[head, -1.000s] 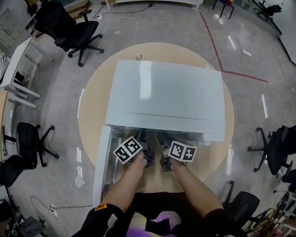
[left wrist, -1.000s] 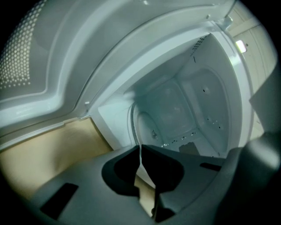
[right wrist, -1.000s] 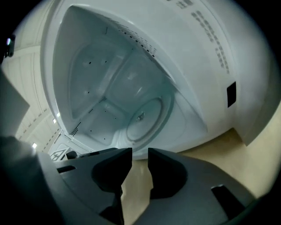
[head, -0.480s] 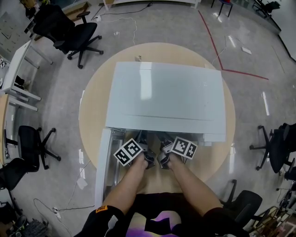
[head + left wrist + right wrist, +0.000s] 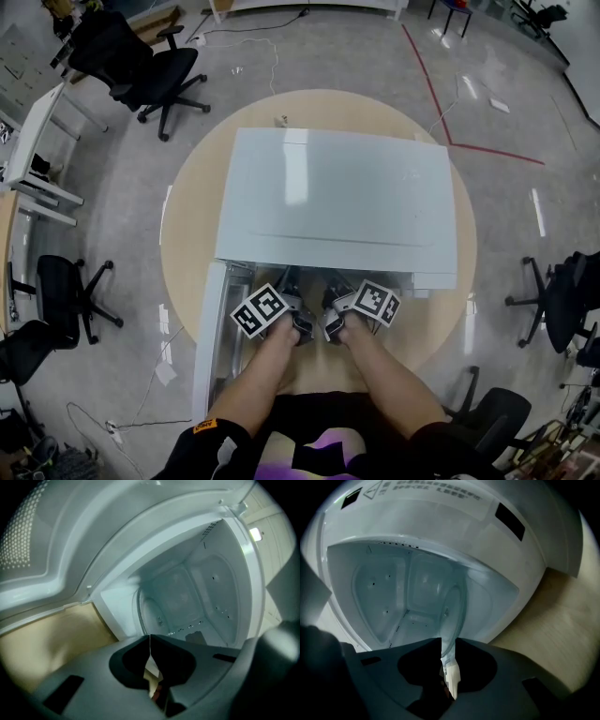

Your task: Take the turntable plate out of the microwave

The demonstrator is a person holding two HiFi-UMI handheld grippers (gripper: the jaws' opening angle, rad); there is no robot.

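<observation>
Turntable plate (image 5: 451, 616) at the mouth of the microwave (image 5: 337, 197), near rim pinched in both left gripper (image 5: 150, 640) and right gripper (image 5: 448, 645), side by side. Rest of the glass straight ahead of the jaws, inside the cavity; probably a pull backward next.

The head view looks steeply down from high above onto the top of the microwave (image 5: 337, 192), the round table (image 5: 183, 244) and the floor (image 5: 525, 112) around. Each gripper view sits close at the oven's open front, facing in. Both share the cavity (image 5: 180, 592) and the turntable plate (image 5: 452, 611), seen from opposite sides
</observation>
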